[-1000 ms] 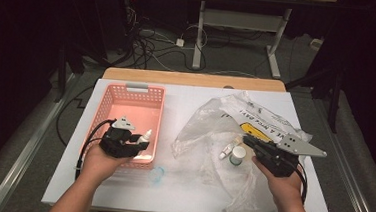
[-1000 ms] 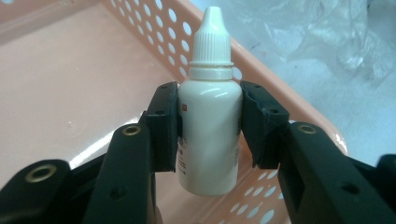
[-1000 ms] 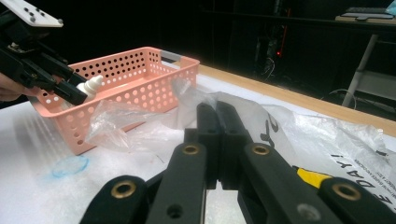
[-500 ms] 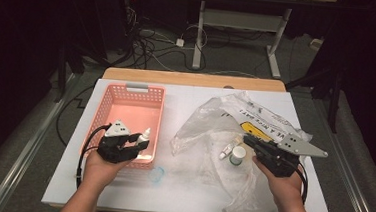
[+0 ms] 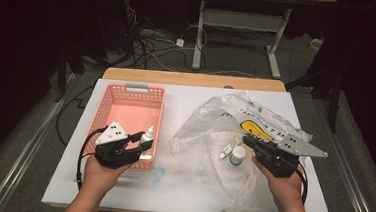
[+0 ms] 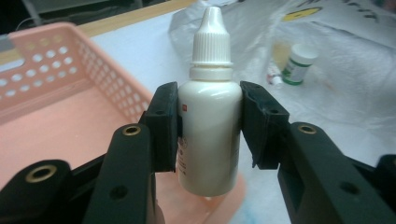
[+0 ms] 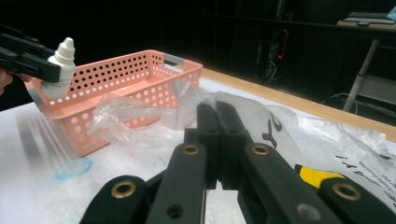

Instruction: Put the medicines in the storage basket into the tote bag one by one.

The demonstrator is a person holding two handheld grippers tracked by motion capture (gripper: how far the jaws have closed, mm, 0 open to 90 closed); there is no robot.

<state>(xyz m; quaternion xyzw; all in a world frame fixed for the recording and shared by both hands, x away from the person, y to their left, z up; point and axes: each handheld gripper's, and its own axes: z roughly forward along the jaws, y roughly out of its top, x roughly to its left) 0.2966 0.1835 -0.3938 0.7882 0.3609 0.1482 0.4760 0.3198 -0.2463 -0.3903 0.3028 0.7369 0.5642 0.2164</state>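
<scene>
A white dropper bottle [image 6: 210,121] with a pointed cap stands upright between the jaws of my left gripper [image 6: 210,130], which is shut on its body. In the high view the bottle [image 5: 147,135] and left gripper [image 5: 142,140] hang over the near right corner of the pink basket [image 5: 127,87]. My right gripper [image 5: 247,140] rests on the clear plastic bag [image 5: 255,118]. Its jaws are pressed together [image 7: 217,116] with nothing visible between them. A white jar with a green label [image 5: 237,155] and a small tube [image 5: 226,150] lie just left of it.
The pink basket [image 7: 121,74] looks bare inside. The crumpled bag with yellow and black print covers the right half of the white table [image 5: 120,191]. A faint blue ring mark [image 5: 157,174] sits near the basket's front corner. A wooden strip edges the far side.
My left hand has shifted a little toward the near left and risen slightly, carrying the bottle. The right gripper has stayed put.
</scene>
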